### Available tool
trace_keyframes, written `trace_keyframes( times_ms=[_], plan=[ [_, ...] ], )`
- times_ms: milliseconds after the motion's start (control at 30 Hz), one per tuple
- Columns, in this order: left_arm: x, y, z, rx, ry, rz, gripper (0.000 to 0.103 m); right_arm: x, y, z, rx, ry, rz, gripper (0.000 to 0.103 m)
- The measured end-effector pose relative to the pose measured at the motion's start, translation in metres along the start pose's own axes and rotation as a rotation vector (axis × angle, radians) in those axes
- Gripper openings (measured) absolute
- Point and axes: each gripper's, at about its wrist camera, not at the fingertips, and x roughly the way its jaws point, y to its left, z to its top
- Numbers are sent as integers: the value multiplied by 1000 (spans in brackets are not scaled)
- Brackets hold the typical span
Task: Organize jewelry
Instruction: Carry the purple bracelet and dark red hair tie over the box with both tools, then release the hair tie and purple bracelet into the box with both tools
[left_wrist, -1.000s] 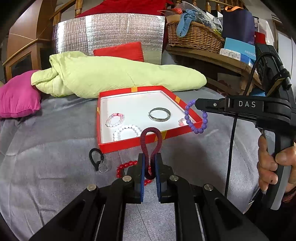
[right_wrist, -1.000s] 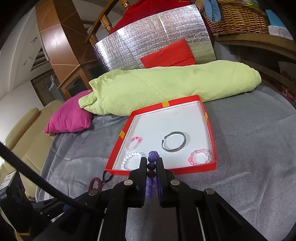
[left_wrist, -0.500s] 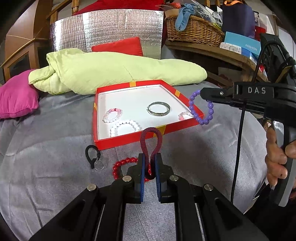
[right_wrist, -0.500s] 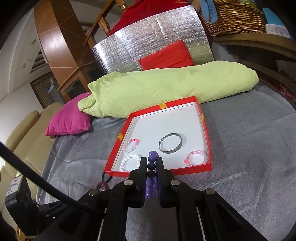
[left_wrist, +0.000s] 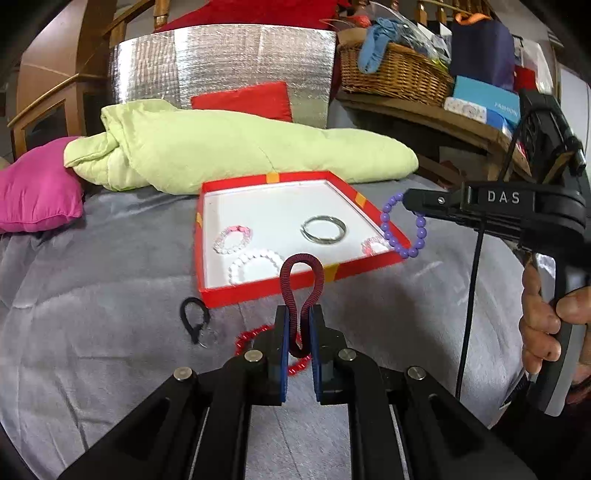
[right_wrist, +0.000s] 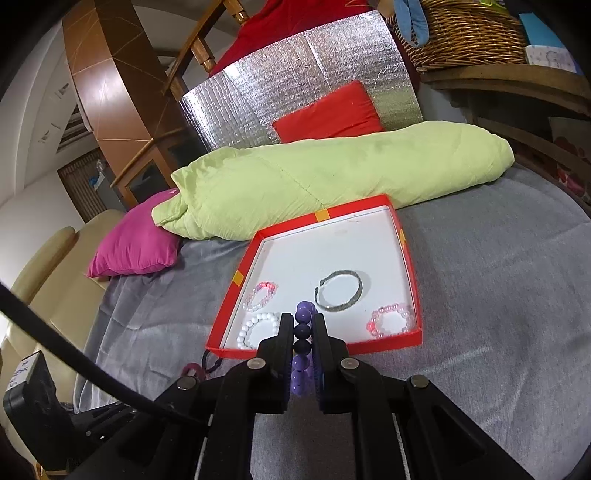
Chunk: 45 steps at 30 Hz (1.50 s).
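Note:
A red tray (left_wrist: 295, 286) (right_wrist: 413, 339) with a white floor lies on the grey bedcover. In it are a metal bangle (left_wrist: 324, 229) (right_wrist: 339, 290), a white bead bracelet (left_wrist: 255, 264) (right_wrist: 258, 328) and two pink bead bracelets (left_wrist: 232, 239) (right_wrist: 389, 320). My left gripper (left_wrist: 299, 314) is shut on a dark red braided loop (left_wrist: 301, 273), held just short of the tray's near wall. My right gripper (right_wrist: 303, 325) (left_wrist: 406, 197) is shut on a purple bead bracelet (right_wrist: 303, 332) (left_wrist: 400, 225), which hangs over the tray's near right corner. A red bead bracelet (left_wrist: 247, 338) and a black loop (left_wrist: 194, 317) lie on the cover.
A rolled light-green quilt (left_wrist: 229, 151) (right_wrist: 332, 177) lies behind the tray, with a magenta cushion (left_wrist: 37, 188) (right_wrist: 136, 245) to its left. A wooden shelf with a wicker basket (left_wrist: 391, 70) stands at the back right. A hand (left_wrist: 546, 325) holds the right gripper's handle.
Both grippers have kept their holds and shifted only a little. In the left wrist view the purple bracelet has drifted slightly over the tray's right corner.

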Motion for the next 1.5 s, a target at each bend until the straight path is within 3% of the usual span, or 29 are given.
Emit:
trace_keyframes(
  times_ms=[200, 400, 600, 767, 1033, 1100, 1200, 1267, 1333, 1500],
  plan=[
    [8, 25, 24, -85, -11, -46, 11, 17, -14, 26, 68, -14, 30, 10],
    [42, 31, 53, -72, 15, -62, 11, 53, -30, 49, 142, 9, 64, 10],
    [92, 23, 82, -52, 79, -98, 11, 110, -45, 70, 214, 76, 123, 10],
    [137, 20, 95, -53, 167, -125, 11, 155, -54, 84, 260, 113, 107, 10],
    [178, 34, 97, -97, 273, -64, 12, 193, -73, 89, 305, 166, 56, 11],
    [180, 36, 97, -105, 285, -65, 18, 196, -76, 89, 310, 167, 38, 13],
    [176, 38, 98, -111, 273, -86, 38, 194, -79, 89, 323, 169, 23, 14],
    [169, 39, 99, -112, 249, -84, 47, 189, -81, 89, 329, 165, -2, 24],
    [160, 45, 100, -125, 224, -85, 48, 182, -81, 89, 334, 149, -5, 49],
    [119, 61, 104, -147, 124, -18, 53, 150, -75, 92, 306, 99, 0, 50]
  ],
)
